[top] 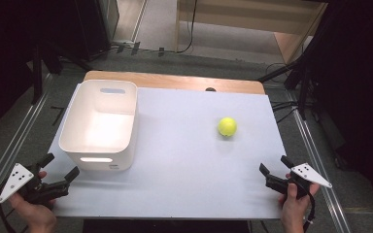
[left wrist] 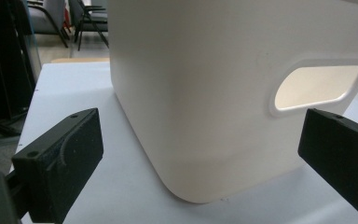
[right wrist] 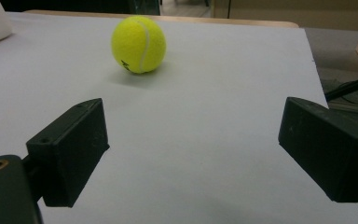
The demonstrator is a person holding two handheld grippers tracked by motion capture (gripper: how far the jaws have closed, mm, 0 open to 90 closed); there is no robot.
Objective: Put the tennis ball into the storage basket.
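Observation:
A yellow tennis ball [top: 227, 126] rests on the white table sheet [top: 189, 160], right of centre; it also lies ahead of the jaws in the right gripper view [right wrist: 138, 44]. A white plastic bin [top: 100, 124] with handle slots stands at the left, empty as far as I can see. My left gripper [top: 60, 166] hovers at the near left corner, open, facing the bin's near wall [left wrist: 205, 93] with nothing between its jaws. My right gripper [top: 273, 166] is held at the near right edge, open and empty, well short of the ball.
A wooden table edge [top: 175, 80] shows behind the white sheet. Metal rails [top: 9, 145] run along both sides on the floor, with cables and dark stands around. Chairs stand in the background of the left gripper view [left wrist: 81, 21].

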